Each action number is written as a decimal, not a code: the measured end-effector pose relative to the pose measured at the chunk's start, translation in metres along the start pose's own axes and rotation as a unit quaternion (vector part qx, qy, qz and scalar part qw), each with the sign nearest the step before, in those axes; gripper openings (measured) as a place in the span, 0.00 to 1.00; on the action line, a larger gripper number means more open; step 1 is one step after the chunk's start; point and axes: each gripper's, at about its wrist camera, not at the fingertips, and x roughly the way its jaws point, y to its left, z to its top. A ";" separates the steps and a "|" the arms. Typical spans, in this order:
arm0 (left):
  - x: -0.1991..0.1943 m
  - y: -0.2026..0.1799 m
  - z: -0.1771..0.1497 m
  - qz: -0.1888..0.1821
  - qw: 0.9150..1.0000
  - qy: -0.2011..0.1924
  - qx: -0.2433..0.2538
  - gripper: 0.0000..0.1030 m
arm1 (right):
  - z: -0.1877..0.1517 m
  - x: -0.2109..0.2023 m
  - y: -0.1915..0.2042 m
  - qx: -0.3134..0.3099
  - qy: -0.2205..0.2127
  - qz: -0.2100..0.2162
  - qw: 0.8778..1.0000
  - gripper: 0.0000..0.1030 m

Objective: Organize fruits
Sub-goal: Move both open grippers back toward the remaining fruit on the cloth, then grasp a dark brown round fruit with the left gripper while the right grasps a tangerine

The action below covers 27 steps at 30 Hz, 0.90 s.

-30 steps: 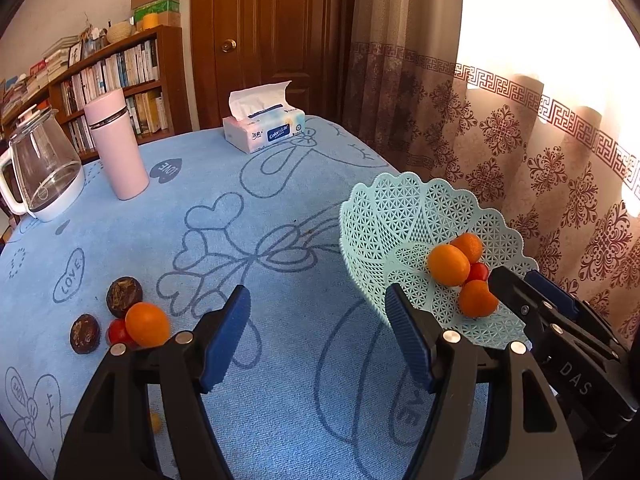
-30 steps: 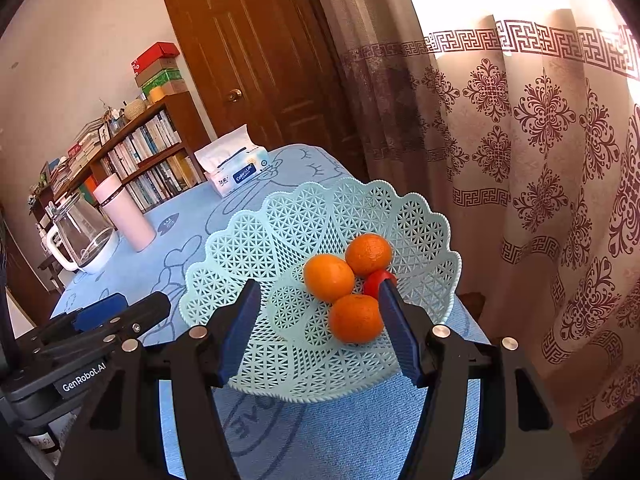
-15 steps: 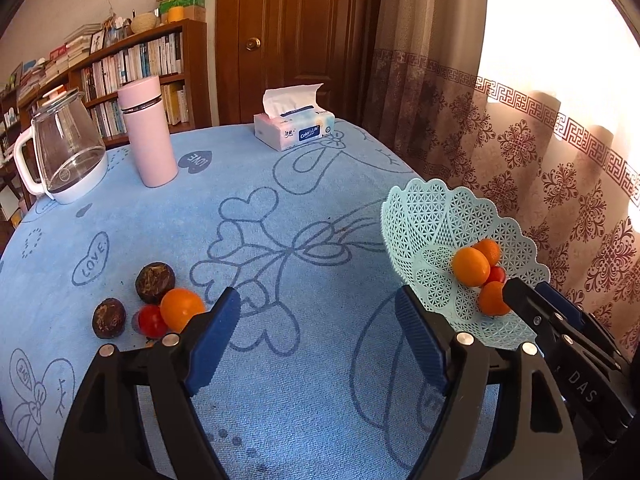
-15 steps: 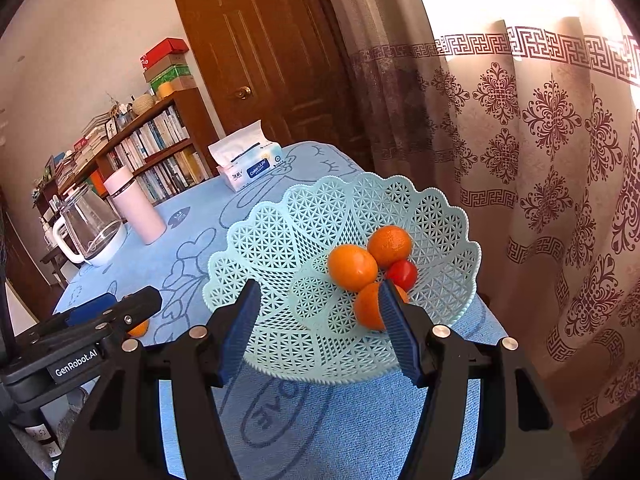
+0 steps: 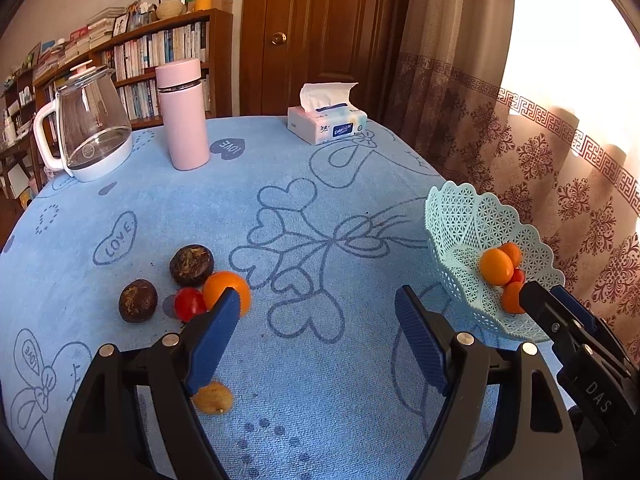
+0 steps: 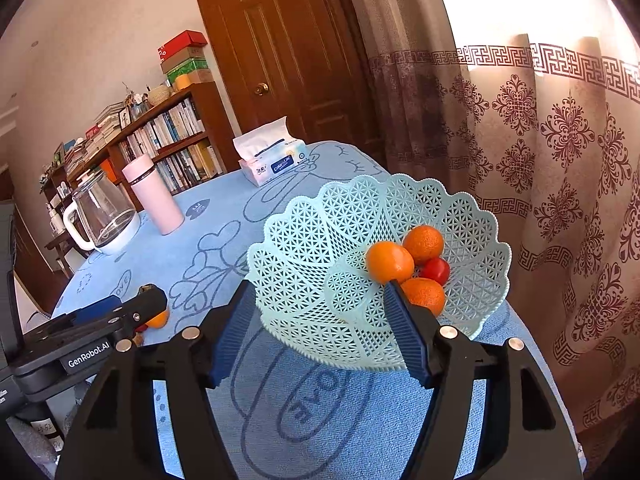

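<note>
Left tongs apart, recently widened, empty, over the blue-clothed tabletop. Right tongs apart, just widening, empty. Three oranges, one tomato in the pale-green lattice plastic basket; loose round orange by left tongs.

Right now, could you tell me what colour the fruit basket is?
The fruit basket is pale mint green with an openwork lattice pattern, clearest in the right wrist view.

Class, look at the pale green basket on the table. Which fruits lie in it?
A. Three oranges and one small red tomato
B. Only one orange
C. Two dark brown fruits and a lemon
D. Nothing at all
A: the basket holds three oranges clustered together, with a small red tomato tucked among them.
</note>
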 end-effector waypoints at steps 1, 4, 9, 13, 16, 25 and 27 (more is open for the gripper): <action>0.000 0.002 -0.001 0.001 1.000 0.000 -0.002 0.77 | -0.001 0.000 0.003 -0.002 0.001 0.001 1.000 0.66; -0.001 0.009 -0.002 0.002 1.000 0.000 -0.008 0.77 | -0.002 0.001 0.011 -0.008 0.004 0.004 1.000 0.66; -0.001 0.023 -0.003 0.004 1.000 0.000 -0.019 0.77 | -0.006 0.005 0.024 -0.021 0.013 0.010 1.000 0.66; 0.000 0.035 -0.005 0.008 1.000 0.001 -0.030 0.77 | -0.010 0.009 0.035 -0.031 0.020 0.016 0.999 0.66; 0.000 0.046 -0.006 0.013 0.999 0.001 -0.039 0.77 | -0.015 0.013 0.044 -0.039 0.029 0.023 0.999 0.66; 0.000 0.091 -0.012 0.046 0.996 0.000 -0.074 0.77 | -0.021 0.017 0.068 -0.074 0.023 0.018 0.997 0.73; 0.001 0.101 -0.013 0.053 0.995 0.001 -0.082 0.77 | -0.022 0.016 0.074 -0.082 0.023 0.021 0.996 0.73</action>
